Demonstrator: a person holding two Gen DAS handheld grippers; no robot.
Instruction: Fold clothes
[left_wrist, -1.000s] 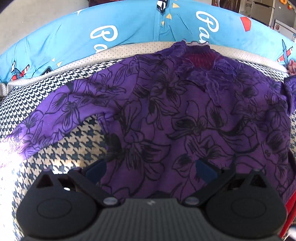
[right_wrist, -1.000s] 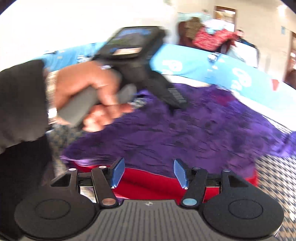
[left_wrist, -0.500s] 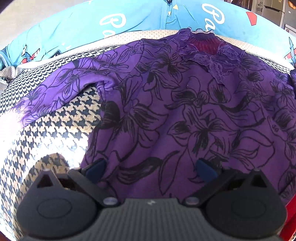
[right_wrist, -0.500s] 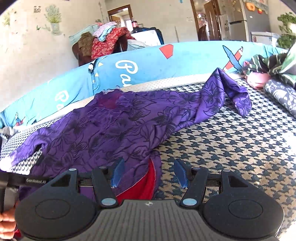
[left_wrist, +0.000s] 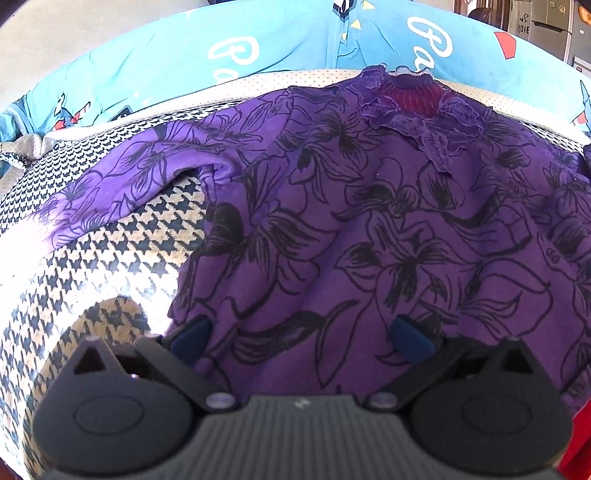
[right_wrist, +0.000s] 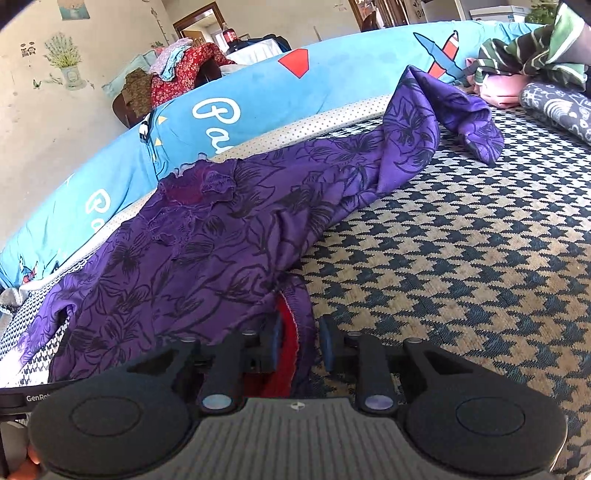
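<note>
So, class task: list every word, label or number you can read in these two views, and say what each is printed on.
"Pa": white script, cut off, on the blue bolster, seen in both views.
"GenRo": cut off, on the black bar at the right view's lower left.
Fridge sticker: too blurred.
Purple blouse: no text.

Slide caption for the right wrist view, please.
Right gripper closing on the hem of the purple floral top spread on the houndstooth cover.

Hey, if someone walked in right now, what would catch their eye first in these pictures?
The purple floral top spread across the houndstooth cover, neckline toward the blue printed bolster behind it. Next, the right gripper at the top's near hem, its jaws just closing around the edge with its red lining. The left gripper stands open over the hem.
</note>
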